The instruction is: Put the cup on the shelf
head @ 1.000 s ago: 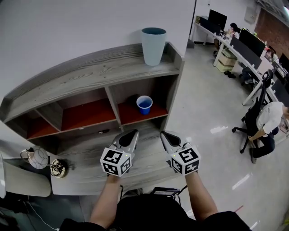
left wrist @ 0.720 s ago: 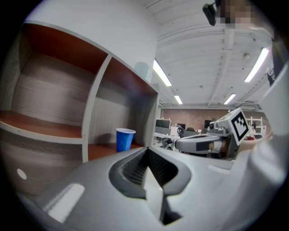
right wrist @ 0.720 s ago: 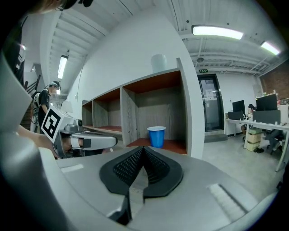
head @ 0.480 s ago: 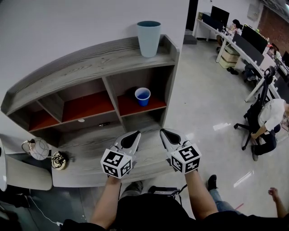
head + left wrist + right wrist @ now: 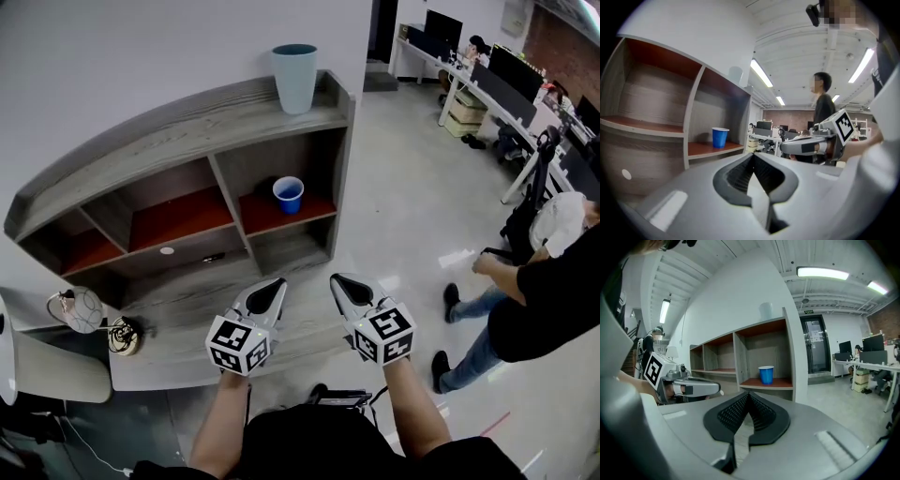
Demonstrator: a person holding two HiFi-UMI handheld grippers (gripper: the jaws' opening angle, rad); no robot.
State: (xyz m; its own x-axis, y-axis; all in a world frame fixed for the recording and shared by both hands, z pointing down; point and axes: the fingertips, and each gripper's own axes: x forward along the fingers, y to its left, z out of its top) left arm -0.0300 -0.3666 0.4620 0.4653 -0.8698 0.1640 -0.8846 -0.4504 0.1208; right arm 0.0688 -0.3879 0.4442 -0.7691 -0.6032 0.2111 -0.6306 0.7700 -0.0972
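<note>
The blue plastic cup [image 5: 288,194] stands upright on the red-brown board of the right-end compartment of the grey wooden shelf unit [image 5: 169,131], set back from that board's front edge; a tall pale-blue tumbler [image 5: 294,77] stands on the unit's top board near its right end; the left gripper [image 5: 274,284] and the right gripper [image 5: 341,281] are held side by side over the front of the unit's low grey ledge, both pointing towards the compartments and well apart from the cup; the left gripper's fingers are pressed together with nothing between them, and so are the right gripper's; a small lamp with a round shade [image 5: 82,308] sits at the ledge's left end; a person in a black top [image 5: 539,300] stands on the floor to the right.
</note>
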